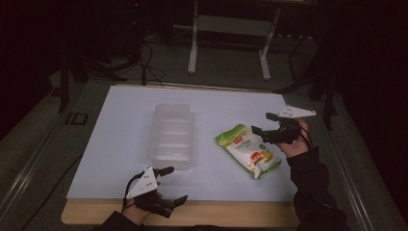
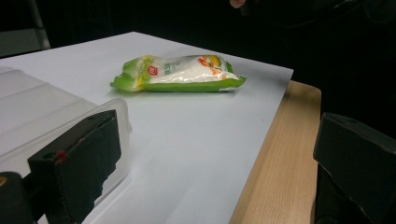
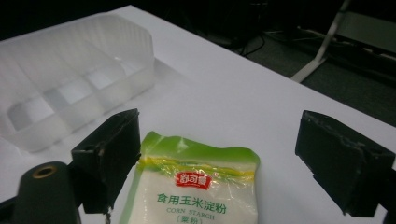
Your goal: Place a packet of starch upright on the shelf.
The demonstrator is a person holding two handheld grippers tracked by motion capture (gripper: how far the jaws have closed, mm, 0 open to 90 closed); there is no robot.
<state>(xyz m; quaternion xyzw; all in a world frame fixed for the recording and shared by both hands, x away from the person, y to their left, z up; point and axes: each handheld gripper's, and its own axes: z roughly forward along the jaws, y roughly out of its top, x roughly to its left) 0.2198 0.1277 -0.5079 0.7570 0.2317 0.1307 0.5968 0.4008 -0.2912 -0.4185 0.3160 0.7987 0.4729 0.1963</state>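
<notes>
**Q:** Where does the corn starch bag (image 1: 248, 149) lie, taking the clear plastic bin (image 1: 173, 135) as landmark?

**A:** High view: the bag rests flat on the white sheet (image 1: 120, 144), to the right of the bin and apart from it, with bare sheet between them. Its green sealed top edge points toward the far side of the table. The right gripper view reads the label "CORN STARCH" on the bag (image 3: 196, 186), with the bin (image 3: 70, 88) farther off at upper left.

**Q:** How stands the right gripper (image 1: 264, 122)?

**A:** Its jaws are spread wide. It hovers on the side of the bag away from the bin, at the bag's upper right corner. In the right gripper view the two jaws flank the bag's green top edge; whether the nearer jaw touches the bag cannot be told.

**Q:** And the left gripper (image 1: 173, 185)?

**A:** Jaws likewise spread, gripping nothing. It sits just off the bin's near end, over the near edge of the sheet and the wooden table edge (image 1: 216, 214). The left gripper view looks across the sheet to the bag (image 2: 180, 72), with the bin's corner (image 2: 28, 107) behind one jaw.
</notes>
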